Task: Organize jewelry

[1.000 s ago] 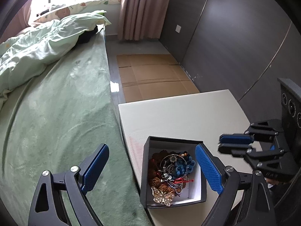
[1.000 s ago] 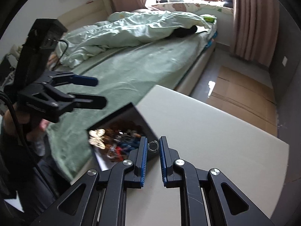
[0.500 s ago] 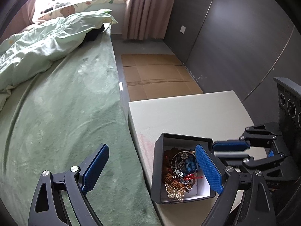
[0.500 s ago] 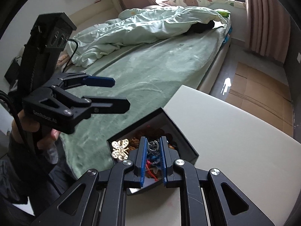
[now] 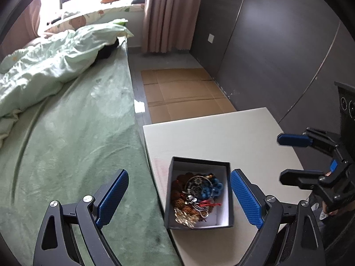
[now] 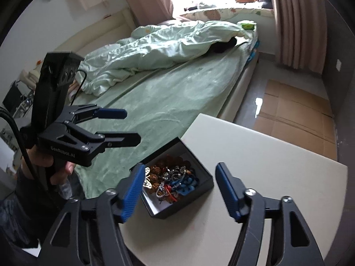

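Observation:
A black box (image 5: pixel 226 194) with a white inside sits at the near left edge of a white table (image 5: pixel 221 137). It holds a tangle of jewelry (image 5: pixel 197 197): beads, blue pieces, a gold butterfly, a round metal ring. My left gripper (image 5: pixel 177 196) is open and empty, its right finger beside the box. My right gripper (image 6: pixel 177 188) is open and empty above the box (image 6: pixel 199 188); the jewelry (image 6: pixel 173 181) lies between its fingers. It also shows in the left wrist view (image 5: pixel 295 159), to the right of the box.
A bed with a green sheet (image 5: pixel 66 144) and a rumpled duvet (image 5: pixel 48 66) runs along the table's left side. Flattened cardboard (image 5: pixel 182 93) lies on the floor beyond the table. A dark wall (image 5: pixel 277 44) stands to the right.
My right gripper was shut on a small metal ring over the box; it has now opened and drawn back, with nothing in it. My left gripper shifted slightly and stays open.

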Action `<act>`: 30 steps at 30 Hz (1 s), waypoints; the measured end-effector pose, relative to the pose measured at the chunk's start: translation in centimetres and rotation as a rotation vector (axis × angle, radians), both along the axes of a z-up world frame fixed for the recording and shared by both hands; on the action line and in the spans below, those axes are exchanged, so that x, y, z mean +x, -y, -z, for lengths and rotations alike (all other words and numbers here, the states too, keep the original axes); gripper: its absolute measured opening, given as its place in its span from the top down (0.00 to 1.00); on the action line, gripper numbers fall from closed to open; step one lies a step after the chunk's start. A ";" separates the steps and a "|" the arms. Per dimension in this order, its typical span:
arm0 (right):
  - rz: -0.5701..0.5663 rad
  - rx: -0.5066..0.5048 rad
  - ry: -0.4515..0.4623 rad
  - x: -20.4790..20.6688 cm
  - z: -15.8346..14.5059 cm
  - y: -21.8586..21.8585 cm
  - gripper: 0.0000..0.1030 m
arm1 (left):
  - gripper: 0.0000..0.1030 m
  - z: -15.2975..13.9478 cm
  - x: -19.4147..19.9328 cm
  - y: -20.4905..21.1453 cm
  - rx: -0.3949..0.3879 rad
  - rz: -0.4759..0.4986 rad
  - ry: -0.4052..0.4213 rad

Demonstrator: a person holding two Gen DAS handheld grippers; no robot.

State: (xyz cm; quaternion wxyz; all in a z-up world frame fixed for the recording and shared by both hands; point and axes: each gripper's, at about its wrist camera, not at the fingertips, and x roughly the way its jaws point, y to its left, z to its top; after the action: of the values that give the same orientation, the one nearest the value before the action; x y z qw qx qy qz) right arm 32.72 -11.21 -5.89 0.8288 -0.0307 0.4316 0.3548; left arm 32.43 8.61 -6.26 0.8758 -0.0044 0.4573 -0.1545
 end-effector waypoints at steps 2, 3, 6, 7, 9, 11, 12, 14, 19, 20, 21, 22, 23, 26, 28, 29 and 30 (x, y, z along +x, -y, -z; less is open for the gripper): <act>0.019 -0.003 0.013 -0.5 -0.6 0.9 0.22 | 0.09 -0.8 -1.0 0.4 -0.001 0.000 0.022; 0.030 0.002 0.019 -1.0 -0.9 1.5 0.20 | 0.09 -1.1 -1.5 0.5 -0.002 -0.001 0.032; 0.075 -0.005 0.044 -2.3 -1.7 3.2 0.19 | 0.08 -1.8 -3.5 0.7 -0.004 -0.024 0.066; 0.095 -0.001 0.051 -2.8 -2.0 3.8 0.15 | 0.08 -1.9 -4.3 0.8 -0.005 -0.033 0.080; 0.128 0.010 0.064 -3.7 -2.5 5.0 0.04 | 0.07 -2.2 -5.7 1.1 -0.015 -0.042 0.102; 0.173 0.014 0.083 -4.7 -3.1 6.3 0.00 | 0.04 -2.6 -7.2 1.7 -0.040 -0.039 0.122; 0.189 0.020 0.087 -5.0 -3.3 6.7 0.00 | 0.04 -2.7 -7.8 1.8 -0.046 -0.044 0.131; 0.233 0.038 0.096 -6.1 -3.6 8.0 0.00 | 0.04 -3.0 -9.2 2.4 -0.047 -0.050 0.152; 0.330 0.049 0.107 -9.0 -3.6 10.4 0.00 | 0.04 -3.8 -12.2 3.2 -0.047 -0.078 0.197; 0.346 0.046 0.110 -9.5 -3.6 10.7 0.00 | 0.03 -3.8 -12.6 3.2 -0.037 -0.096 0.209; 0.363 0.046 0.114 -10.2 -3.6 11.1 0.00 | 0.02 -4.0 -13.4 3.3 -0.019 -0.116 0.229; 0.376 0.049 0.117 -10.9 -3.7 11.4 0.00 | 0.01 -4.0 -14.0 3.4 -0.015 -0.120 0.239; 0.387 0.049 0.120 -11.6 -3.8 11.8 0.00 | 0.00 -4.1 -14.6 3.4 -0.014 -0.127 0.246; 0.437 0.033 0.151 -13.8 -4.3 12.6 0.00 | 0.00 -4.2 -16.2 3.7 -0.012 -0.138 0.252; 0.470 0.034 0.165 -15.3 -4.8 13.2 0.00 | 0.00 -4.6 -17.4 4.0 -0.017 -0.142 0.261; 0.482 0.038 0.172 -16.0 -5.0 13.4 0.00 | 0.00 -4.8 -18.0 3.9 -0.020 -0.145 0.268; 0.491 0.045 0.180 -16.7 -5.3 13.6 0.00 | 0.00 -5.0 -18.6 3.9 -0.027 -0.146 0.277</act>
State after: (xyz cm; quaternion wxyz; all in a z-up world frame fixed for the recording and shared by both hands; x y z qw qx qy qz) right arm 15.98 -24.85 -0.62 0.9257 0.0618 0.3425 0.1482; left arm 13.79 4.69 -1.26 0.9392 -0.0283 0.3286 -0.0957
